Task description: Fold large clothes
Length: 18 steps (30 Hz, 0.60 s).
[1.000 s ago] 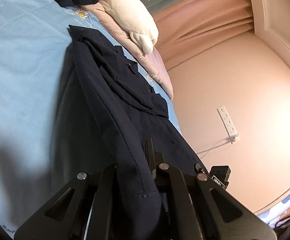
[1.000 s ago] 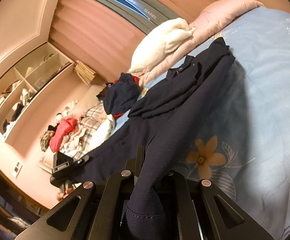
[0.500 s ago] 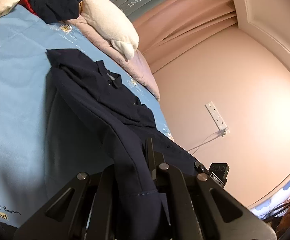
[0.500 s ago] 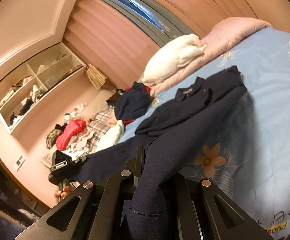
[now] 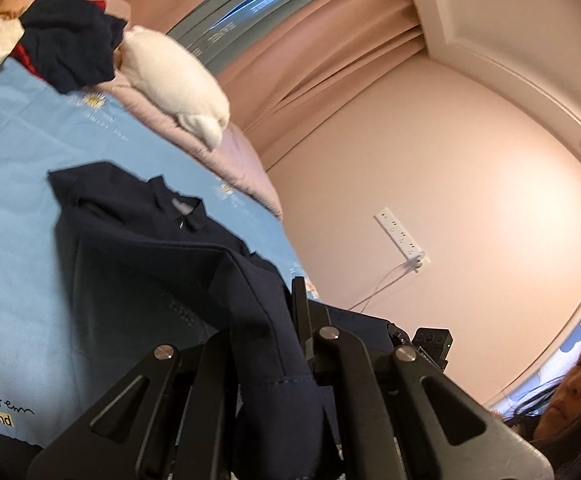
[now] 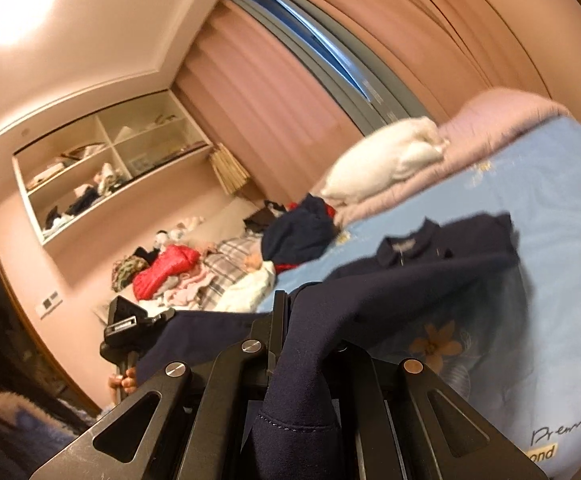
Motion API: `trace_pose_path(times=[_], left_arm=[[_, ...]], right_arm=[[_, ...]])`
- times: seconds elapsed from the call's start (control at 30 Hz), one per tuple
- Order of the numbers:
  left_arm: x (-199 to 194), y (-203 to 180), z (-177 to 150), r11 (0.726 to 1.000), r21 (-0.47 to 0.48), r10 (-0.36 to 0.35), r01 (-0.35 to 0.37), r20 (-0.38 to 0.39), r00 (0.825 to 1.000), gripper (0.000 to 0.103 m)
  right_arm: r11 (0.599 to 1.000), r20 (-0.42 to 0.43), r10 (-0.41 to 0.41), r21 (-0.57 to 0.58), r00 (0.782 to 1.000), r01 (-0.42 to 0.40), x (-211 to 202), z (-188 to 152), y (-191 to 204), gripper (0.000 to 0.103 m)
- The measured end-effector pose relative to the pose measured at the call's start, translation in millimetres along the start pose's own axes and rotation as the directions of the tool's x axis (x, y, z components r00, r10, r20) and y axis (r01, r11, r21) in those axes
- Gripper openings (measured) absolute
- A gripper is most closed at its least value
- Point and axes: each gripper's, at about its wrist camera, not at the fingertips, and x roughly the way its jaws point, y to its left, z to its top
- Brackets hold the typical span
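We hold a navy collared garment [image 5: 138, 248] by its hem at two points. The left gripper [image 5: 286, 332] has its fingers clamped on a fold of the navy cloth, which bunches up between them and spills toward the camera. The right gripper [image 6: 290, 328] grips the same way, its fingers closed on a thick roll of the cloth. The hem end hangs lifted off the bed [image 5: 6, 200]; the collar end lies flat on the light blue floral bedspread, collar toward the pillows. A white pillow [image 5: 174, 80] rests on a pink quilt [image 5: 246, 168] at the head of the bed. Beside it sits a heap of dark and red clothes [image 6: 302, 232]. A wall socket strip [image 5: 400, 236] shows past the bed.
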Motion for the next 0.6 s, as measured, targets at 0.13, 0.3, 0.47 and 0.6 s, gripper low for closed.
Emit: trace_pose_path(times=[0.13,0.3,0.47,0.6], left_arm=[[-8.9,-15.2,-1.4,0.999,0.039,-0.02,0.02,0.013,1.0,0.003],[-16.7,-31.1,0.5,0.996,0.08,-0.042,0.04,0.027,0.999,0.004],[-14.7,-29.5,4.0,0.995,0.081,-0.055,0.052,0.036,0.998,0.004],[-6.5,-16.9,7.0,0.998,0.052,-0.047,0.045,0.035,0.998,0.004]], right_arm=[[0.999,0.033,0.037,-0.038,0.999,-0.035,-8.2,2.6,7.4,0.007],[0.995,0.071,0.068,-0.074,0.995,-0.062,-17.4,4.3,11.0,0.007],[0.993,0.097,0.087,-0.088,0.991,-0.079,-20.3,8.2,9.8,0.007],[0.995,0.103,0.086,-0.068,0.991,-0.079,-15.1,9.5,-1.3,0.007]])
